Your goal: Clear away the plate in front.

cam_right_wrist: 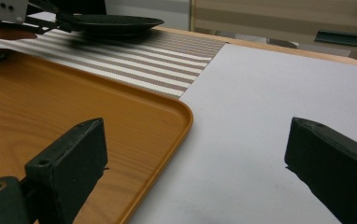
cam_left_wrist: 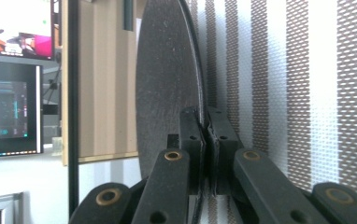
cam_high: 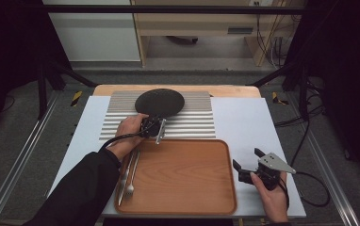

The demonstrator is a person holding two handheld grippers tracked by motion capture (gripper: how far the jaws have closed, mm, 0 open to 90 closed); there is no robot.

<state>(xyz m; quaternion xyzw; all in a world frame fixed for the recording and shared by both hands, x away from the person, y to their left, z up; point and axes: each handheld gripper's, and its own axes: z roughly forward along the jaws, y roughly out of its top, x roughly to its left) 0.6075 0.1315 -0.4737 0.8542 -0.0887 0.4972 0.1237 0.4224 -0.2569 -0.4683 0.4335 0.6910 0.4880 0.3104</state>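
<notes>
A black round plate (cam_high: pixel 159 100) lies over the far middle of a striped placemat (cam_high: pixel 192 121). My left gripper (cam_high: pixel 150 118) is shut on the plate's near rim. The left gripper view has the plate (cam_left_wrist: pixel 167 84) edge-on, its rim pinched between the pads of my left gripper (cam_left_wrist: pixel 207 119). From the right gripper view the plate (cam_right_wrist: pixel 116 21) seems slightly off the mat (cam_right_wrist: pixel 144 60), with a shadow under it. My right gripper (cam_high: pixel 247 158) rests over the white table, right of the wooden tray (cam_high: pixel 183 202); its jaws stand wide open around nothing (cam_right_wrist: pixel 195 154).
A fork and knife (cam_high: pixel 129 175) lie along the left edge of the wooden tray (cam_right_wrist: pixel 74 107). The white table top (cam_high: pixel 244 122) stretches to the right of the tray. A monitor (cam_left_wrist: pixel 13 112) and wooden furniture stand beyond the table.
</notes>
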